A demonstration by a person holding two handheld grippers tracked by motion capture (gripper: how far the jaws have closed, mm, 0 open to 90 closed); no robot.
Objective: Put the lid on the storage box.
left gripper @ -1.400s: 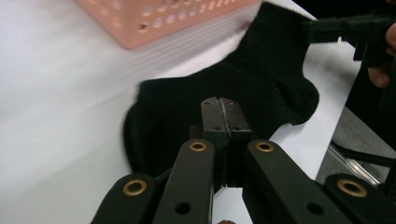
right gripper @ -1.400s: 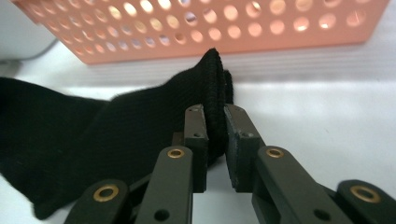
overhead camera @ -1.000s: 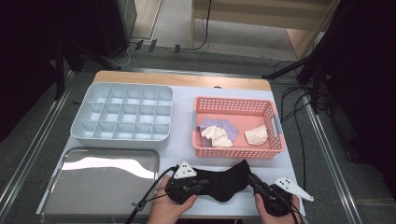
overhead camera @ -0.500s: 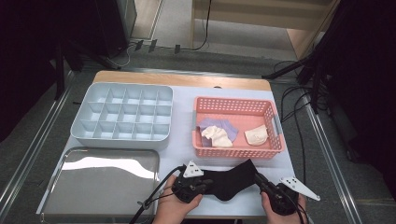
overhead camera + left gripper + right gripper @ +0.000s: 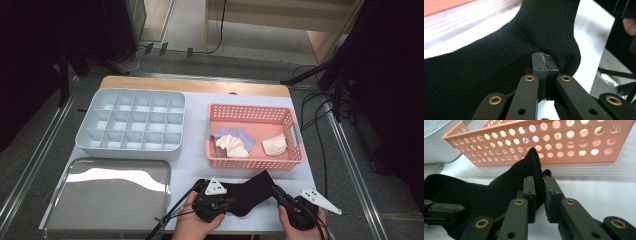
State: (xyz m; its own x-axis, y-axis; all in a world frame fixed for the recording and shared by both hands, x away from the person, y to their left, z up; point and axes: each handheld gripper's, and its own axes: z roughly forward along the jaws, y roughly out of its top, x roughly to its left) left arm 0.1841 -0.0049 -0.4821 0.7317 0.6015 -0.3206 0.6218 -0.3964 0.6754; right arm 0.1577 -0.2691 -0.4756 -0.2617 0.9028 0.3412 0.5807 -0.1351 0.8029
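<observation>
Black sock (image 5: 248,196) lies on the surface just in front of the pink basket (image 5: 252,162). We see the left gripper (image 5: 543,65) fingers pressed together at its heel. We see the right gripper (image 5: 538,188) fingers clamped on its cuff.

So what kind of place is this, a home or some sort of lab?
Probably a lab or recording workspace, not a home: a white table set with a divided grey organiser and a pink basket, with cables trailing over a bare floor.

My high view looks forward and down from above the near table edge. My left gripper view sits very close over the black sock (image 5: 499,62); my right gripper view faces the pink basket (image 5: 564,142). All three share that sock.
</observation>
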